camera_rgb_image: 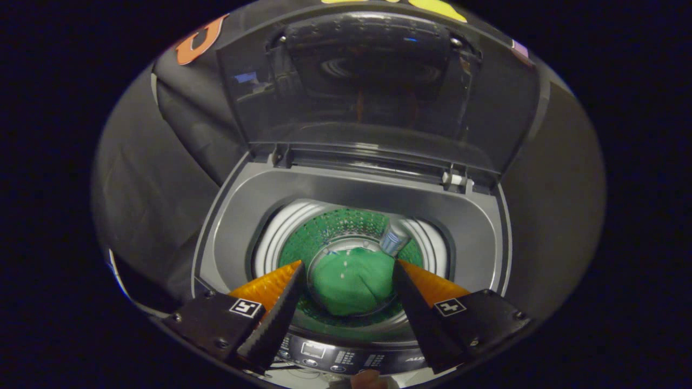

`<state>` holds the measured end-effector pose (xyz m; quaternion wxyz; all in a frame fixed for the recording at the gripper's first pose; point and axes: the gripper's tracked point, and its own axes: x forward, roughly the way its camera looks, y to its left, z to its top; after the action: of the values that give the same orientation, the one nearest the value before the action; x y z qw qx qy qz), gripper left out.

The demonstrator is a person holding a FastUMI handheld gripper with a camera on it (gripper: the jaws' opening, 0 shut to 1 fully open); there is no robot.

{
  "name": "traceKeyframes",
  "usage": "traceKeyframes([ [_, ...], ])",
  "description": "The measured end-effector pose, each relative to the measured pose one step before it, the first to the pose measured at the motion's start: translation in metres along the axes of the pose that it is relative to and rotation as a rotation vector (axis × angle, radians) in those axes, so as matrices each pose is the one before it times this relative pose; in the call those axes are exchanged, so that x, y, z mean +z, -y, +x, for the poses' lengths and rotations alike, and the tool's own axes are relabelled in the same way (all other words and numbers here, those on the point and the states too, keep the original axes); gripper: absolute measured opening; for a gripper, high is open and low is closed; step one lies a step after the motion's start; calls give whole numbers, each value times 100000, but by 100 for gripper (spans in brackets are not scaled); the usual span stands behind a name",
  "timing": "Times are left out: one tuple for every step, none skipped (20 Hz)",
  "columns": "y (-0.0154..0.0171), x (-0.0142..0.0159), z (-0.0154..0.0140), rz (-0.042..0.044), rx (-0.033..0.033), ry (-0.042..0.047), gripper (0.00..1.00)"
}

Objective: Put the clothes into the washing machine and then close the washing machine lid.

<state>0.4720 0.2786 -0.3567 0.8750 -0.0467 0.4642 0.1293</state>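
Green garment (352,285) lies bundled in the washing machine drum (346,229), lid (373,86) upright; above it, gripper (347,266) spread wide, fingers empty.

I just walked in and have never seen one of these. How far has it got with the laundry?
The first part looks done: a green garment lies bundled at the bottom of the washing machine's drum. Nothing is in hand now; the gripper hangs open above the opening, its fingers apart with the garment far below them. What is left is the lid, which stands upright at the back and needs closing.
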Motion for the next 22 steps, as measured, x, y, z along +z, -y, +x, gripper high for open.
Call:
traceKeyframes([
  [-381,930,-794,-788,1505,3775,100],
  [-773,1373,-1044,-334,2498,4339,100],
  [-689,1698,-1002,-488,2621,4621,100],
  [-993,2116,-1148,-1046,2440,5051,100],
  [-938,2298,-1223,-1427,2543,5384,100],
  [-942,2775,-1286,-1725,2579,6103,100],
  [-1046,3040,-1208,-1609,2143,6158,100],
  [-757,3348,-1053,-1283,1682,6070,100],
  [-301,3333,-1019,-827,1507,6112,100],
  [3,3037,-338,-343,895,5274,100],
  [202,2809,327,-207,-455,3898,100],
  [570,2379,659,493,-2032,2536,100],
  [545,1916,916,355,-1466,1589,100],
  [1207,617,1735,-284,-3308,-3670,100],
  [1097,-415,1314,-6,-3194,-5004,100],
  [1051,-737,1494,38,-3311,-4065,100],
  [883,-649,1360,671,-3022,-3199,100],
  [653,-258,1157,872,-2218,-2582,100],
  [589,-441,840,1051,-1781,-2108,100],
  [382,-312,536,1021,-846,-1727,100],
  [237,-567,304,280,-708,-1732,100],
  [234,-232,526,531,-687,-1630,100],
])
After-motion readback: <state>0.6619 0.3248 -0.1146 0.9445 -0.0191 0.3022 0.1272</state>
